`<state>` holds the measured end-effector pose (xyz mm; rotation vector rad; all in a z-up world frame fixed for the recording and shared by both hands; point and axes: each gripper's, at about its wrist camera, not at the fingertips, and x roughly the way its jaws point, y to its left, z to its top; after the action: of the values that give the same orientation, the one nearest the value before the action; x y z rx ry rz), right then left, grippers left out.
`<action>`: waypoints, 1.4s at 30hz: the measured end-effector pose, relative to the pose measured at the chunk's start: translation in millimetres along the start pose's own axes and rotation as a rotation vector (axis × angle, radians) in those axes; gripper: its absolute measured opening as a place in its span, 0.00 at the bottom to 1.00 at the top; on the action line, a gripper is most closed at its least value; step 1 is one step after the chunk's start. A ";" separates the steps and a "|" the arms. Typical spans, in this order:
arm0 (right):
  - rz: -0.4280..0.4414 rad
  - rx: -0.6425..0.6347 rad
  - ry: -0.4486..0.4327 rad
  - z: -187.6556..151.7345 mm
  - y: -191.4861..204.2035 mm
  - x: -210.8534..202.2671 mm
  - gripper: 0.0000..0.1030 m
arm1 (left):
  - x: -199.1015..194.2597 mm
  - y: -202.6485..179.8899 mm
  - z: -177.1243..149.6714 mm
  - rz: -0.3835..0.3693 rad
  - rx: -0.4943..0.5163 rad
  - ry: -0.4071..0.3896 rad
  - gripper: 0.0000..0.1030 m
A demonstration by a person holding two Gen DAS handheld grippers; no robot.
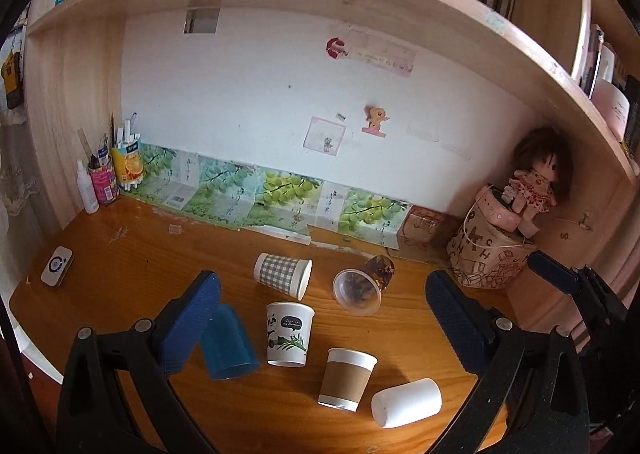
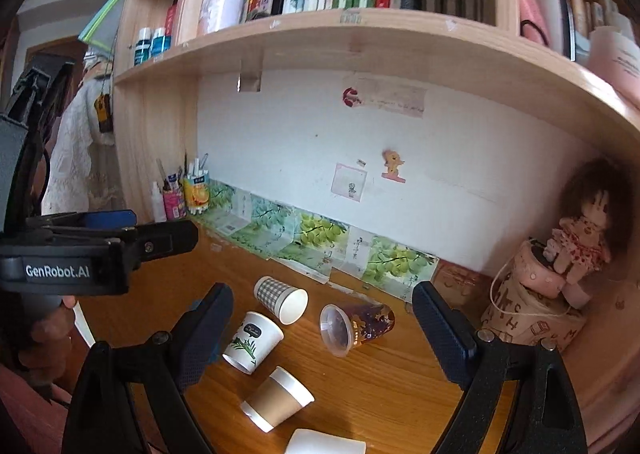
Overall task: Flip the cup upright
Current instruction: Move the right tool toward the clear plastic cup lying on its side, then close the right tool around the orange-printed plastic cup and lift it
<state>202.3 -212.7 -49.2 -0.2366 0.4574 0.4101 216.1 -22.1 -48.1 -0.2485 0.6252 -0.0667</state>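
Cups lay untouched on the desk [image 1: 120, 254] — checked cup [image 1: 283, 275] and clear cup [image 1: 362, 286] on their sides — both grippers, left [image 1: 320, 310] and right [image 2: 322, 328], spread wide, empty, nothing flipped yet

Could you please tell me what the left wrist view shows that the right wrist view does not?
Only the left wrist view shows the blue plastic cup and the white square gadget. Only the right wrist view shows the left gripper from outside. Both show the checked paper cup, the clear plastic cup and the brown-sleeved paper cup.
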 end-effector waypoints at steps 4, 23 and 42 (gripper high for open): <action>0.050 -0.134 0.071 3.9 -7.0 32.0 0.89 | 21.9 9.0 0.2 -0.002 -0.026 0.072 0.99; 0.149 -0.964 0.394 -31.5 -14.9 189.6 0.89 | 89.3 26.6 2.5 -0.175 -0.063 0.260 0.99; 0.296 -1.312 0.569 -93.9 -21.0 281.1 0.89 | 116.5 41.2 5.9 -0.153 -0.070 0.299 0.99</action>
<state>405.9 -168.1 -261.0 -1.5996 0.7301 0.9055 313.4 3.1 -120.3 -0.3578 0.9065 -0.2324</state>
